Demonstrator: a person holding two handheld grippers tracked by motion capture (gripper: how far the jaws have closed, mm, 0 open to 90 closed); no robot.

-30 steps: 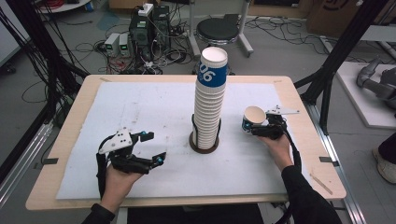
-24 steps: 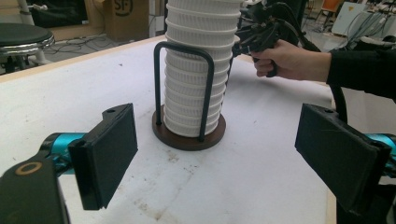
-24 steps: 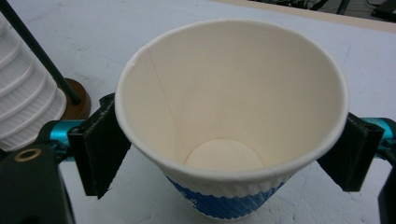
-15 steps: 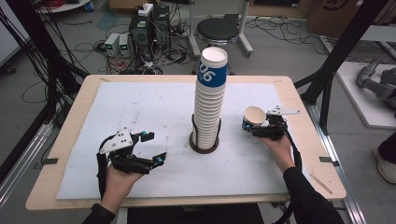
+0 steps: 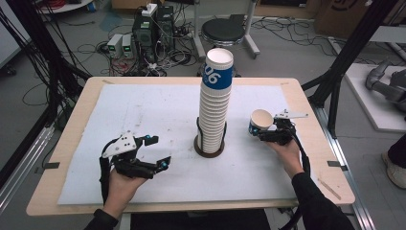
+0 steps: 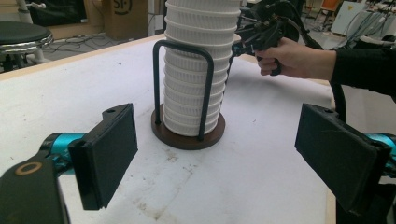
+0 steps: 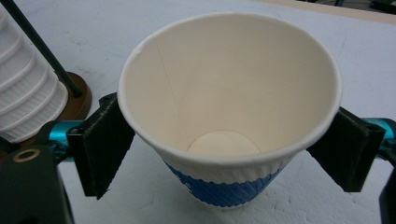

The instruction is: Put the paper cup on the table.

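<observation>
Cup (image 7: 229, 112) upright, mouth upward

Things around the table, on the floor

A black round stool (image 5: 229, 31) stands at top centre. Left of it are dark electronic boxes (image 5: 152, 29) among many loose cables (image 5: 91, 50). A cardboard box (image 5: 342, 17) sits at upper right, a grey machine part (image 5: 386, 86) at the right edge, and black frame legs (image 5: 345, 64) cross there.
</observation>
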